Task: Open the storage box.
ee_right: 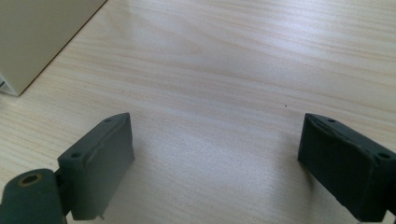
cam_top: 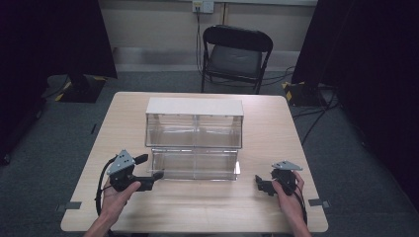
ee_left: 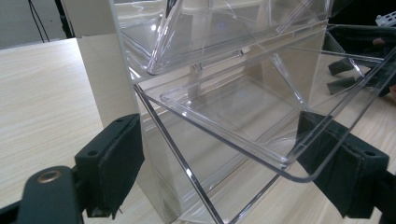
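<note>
A clear plastic two-tier bin unit [cam_top: 195, 106] with a white top and white sides stands mid-table. Its lower bin [cam_top: 195, 163] juts toward me, with the upper bin [cam_top: 195, 131] above it. My left gripper [cam_top: 150, 168] is at the lower bin's front left corner. In the left gripper view it [ee_left: 219, 126] is open, jaws wide apart, and the lower bin's [ee_left: 243, 102] clear front rim passes between them, with no visible contact. The white side panel [ee_left: 100, 60] rises at the left. My right gripper [cam_top: 261, 183] rests low at the front right, open [ee_right: 215, 121] over bare table.
The wooden table [cam_top: 197, 207] has free room in front of the unit and on both sides. A corner of the white panel [ee_right: 37, 37] lies ahead and left of the right gripper. A black folding chair [cam_top: 236, 54] stands beyond the far edge. Cables lie on the floor.
</note>
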Available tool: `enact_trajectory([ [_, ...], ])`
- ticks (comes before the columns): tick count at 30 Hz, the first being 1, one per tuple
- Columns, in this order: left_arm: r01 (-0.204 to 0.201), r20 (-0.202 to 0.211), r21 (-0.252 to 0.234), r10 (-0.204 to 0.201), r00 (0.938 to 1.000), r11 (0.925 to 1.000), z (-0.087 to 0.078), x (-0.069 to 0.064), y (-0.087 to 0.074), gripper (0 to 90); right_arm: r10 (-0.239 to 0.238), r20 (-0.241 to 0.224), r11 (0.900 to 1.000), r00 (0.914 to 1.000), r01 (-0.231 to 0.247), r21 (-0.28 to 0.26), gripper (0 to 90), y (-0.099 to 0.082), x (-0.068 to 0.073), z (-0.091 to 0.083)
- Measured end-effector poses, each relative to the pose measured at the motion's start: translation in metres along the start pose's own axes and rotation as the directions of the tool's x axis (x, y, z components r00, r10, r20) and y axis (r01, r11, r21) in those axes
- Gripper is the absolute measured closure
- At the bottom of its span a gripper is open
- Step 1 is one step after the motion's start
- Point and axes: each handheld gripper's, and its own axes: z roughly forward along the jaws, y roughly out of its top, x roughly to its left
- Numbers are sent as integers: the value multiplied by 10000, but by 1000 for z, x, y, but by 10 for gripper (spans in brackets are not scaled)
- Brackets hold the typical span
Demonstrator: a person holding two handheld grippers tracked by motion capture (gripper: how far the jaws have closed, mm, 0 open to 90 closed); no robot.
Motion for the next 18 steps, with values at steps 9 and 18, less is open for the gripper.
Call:
enact_trajectory([
  [9, 180, 64, -42, -180, 9998, 9998, 0, 1, 0, 155, 2, 1, 10000, 10000, -2, -2, 97, 0, 0, 0],
  [18, 181, 42, -74, -181, 9998, 9998, 1, 0, 1, 153, -28, 15, 10000, 10000, 28, 15, 92, 0, 0, 0],
])
